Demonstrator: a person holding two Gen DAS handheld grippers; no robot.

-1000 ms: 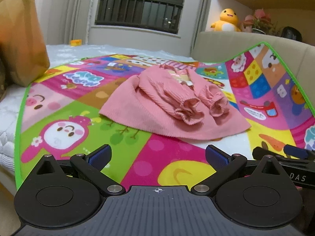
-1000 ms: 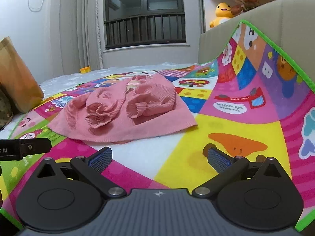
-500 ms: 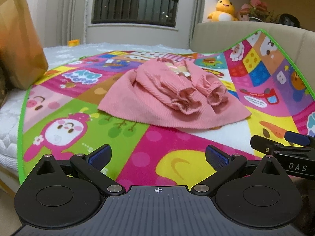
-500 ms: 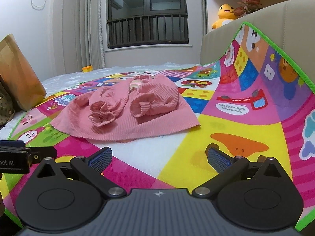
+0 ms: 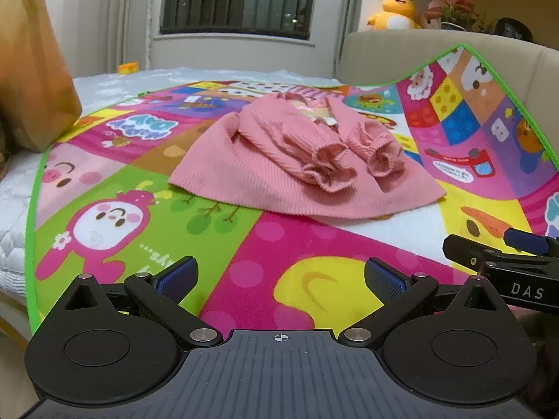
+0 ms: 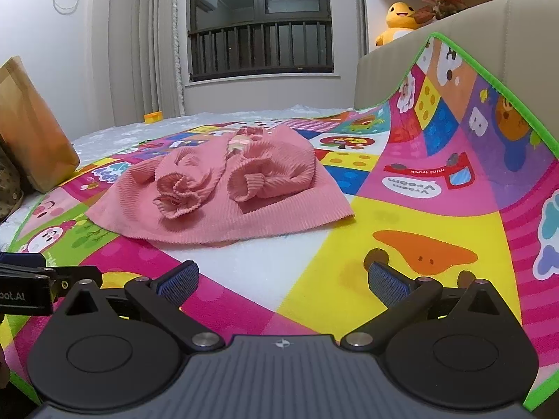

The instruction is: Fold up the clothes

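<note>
A: Left wrist view first. What's changed?

B: The left hand-held gripper (image 5: 279, 274) has drawn closer to the pink ribbed sweater (image 5: 300, 167) over the last second; its jaws are spread wide and hold nothing. The sweater lies on the cartoon play mat (image 5: 146, 223) on the bed, both sleeves already crossed over its front.

A: And the right wrist view?

B: Same creep forward. The right hand-held gripper (image 6: 281, 279) is released too, near the hem. I'd judge the bottom-up fold comes next.
</note>
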